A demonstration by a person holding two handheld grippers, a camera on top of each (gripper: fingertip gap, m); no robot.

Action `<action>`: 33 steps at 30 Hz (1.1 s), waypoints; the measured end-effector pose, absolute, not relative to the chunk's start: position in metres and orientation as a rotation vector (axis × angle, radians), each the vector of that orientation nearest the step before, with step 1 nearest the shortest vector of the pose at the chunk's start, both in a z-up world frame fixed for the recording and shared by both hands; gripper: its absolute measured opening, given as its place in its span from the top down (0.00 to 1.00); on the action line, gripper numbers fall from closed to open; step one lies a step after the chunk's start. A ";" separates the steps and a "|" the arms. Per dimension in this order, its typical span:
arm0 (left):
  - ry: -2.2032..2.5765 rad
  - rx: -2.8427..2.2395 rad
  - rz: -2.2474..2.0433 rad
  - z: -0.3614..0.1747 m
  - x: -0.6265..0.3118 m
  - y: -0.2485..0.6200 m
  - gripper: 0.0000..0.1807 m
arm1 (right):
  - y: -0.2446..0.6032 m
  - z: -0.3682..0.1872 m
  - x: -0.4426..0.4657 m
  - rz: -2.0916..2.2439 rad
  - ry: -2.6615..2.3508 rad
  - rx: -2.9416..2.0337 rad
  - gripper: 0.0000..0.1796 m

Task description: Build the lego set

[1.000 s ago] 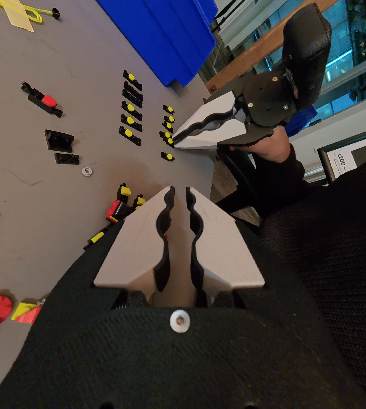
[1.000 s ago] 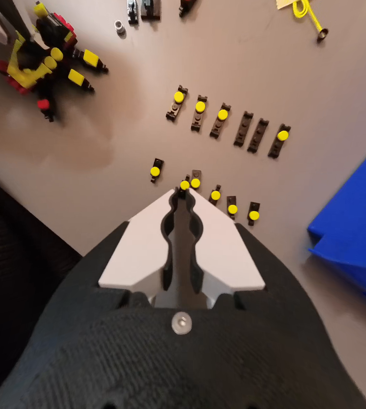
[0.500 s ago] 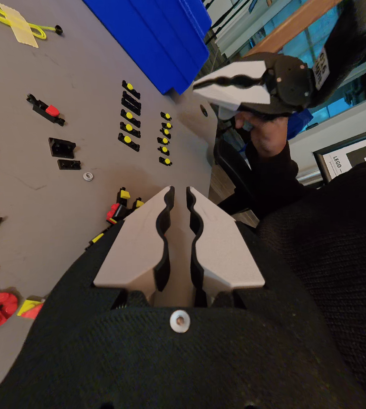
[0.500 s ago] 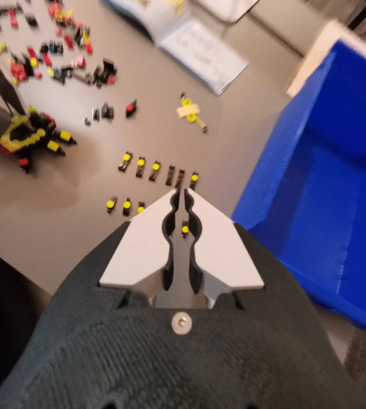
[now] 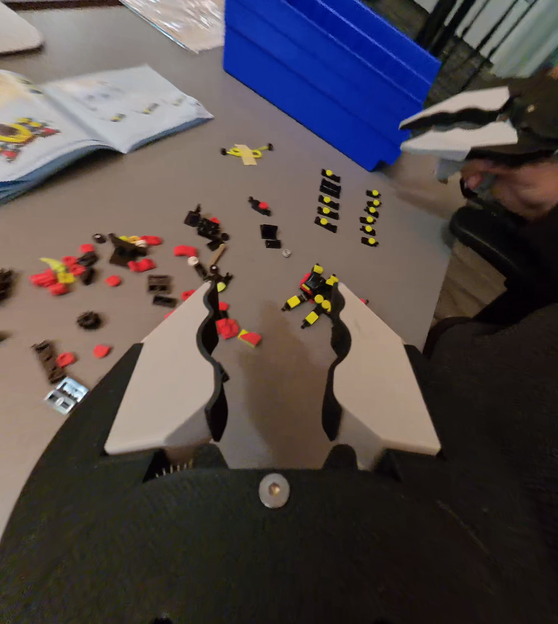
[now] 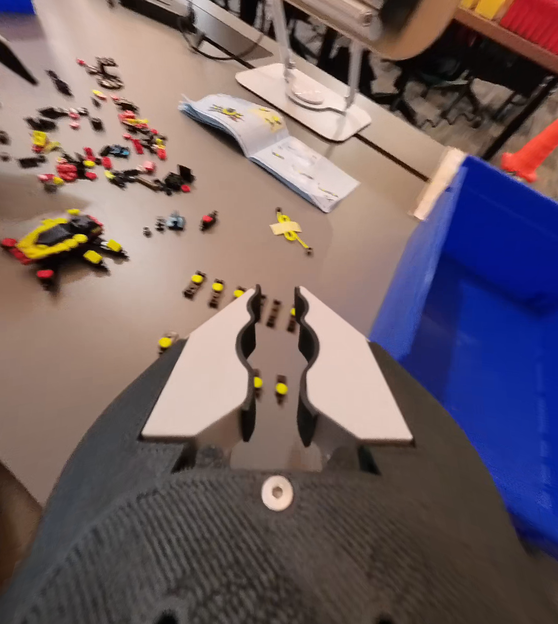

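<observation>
Above the table, left gripper has spread wide; right gripper parted too

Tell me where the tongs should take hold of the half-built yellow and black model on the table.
Judging by its shape, grip the half-built model across its thick black and yellow body, from above. The thin legs with yellow and red tips splay out low around it and look likely to snap off. The left tongs are open wide beside it.
</observation>
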State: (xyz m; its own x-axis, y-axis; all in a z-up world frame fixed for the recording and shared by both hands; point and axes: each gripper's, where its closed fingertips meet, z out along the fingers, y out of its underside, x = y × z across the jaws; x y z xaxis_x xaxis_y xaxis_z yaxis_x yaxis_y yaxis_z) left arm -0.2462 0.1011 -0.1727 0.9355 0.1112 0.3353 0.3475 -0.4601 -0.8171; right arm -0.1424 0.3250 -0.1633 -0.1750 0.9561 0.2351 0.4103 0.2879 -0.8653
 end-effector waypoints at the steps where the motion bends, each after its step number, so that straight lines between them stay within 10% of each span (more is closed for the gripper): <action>1: -0.342 -2.022 -0.280 -0.169 -0.249 0.094 0.63 | 0.316 -0.168 -0.145 0.877 -1.761 -1.247 0.88; 15: -0.298 -1.970 0.095 -0.170 -0.273 0.086 1.00 | 0.242 -0.157 -0.176 1.150 -1.756 -1.085 1.00; 33: -0.475 -1.838 0.086 -0.161 -0.305 0.090 1.00 | 0.271 -0.164 -0.199 1.114 -1.680 -1.240 1.00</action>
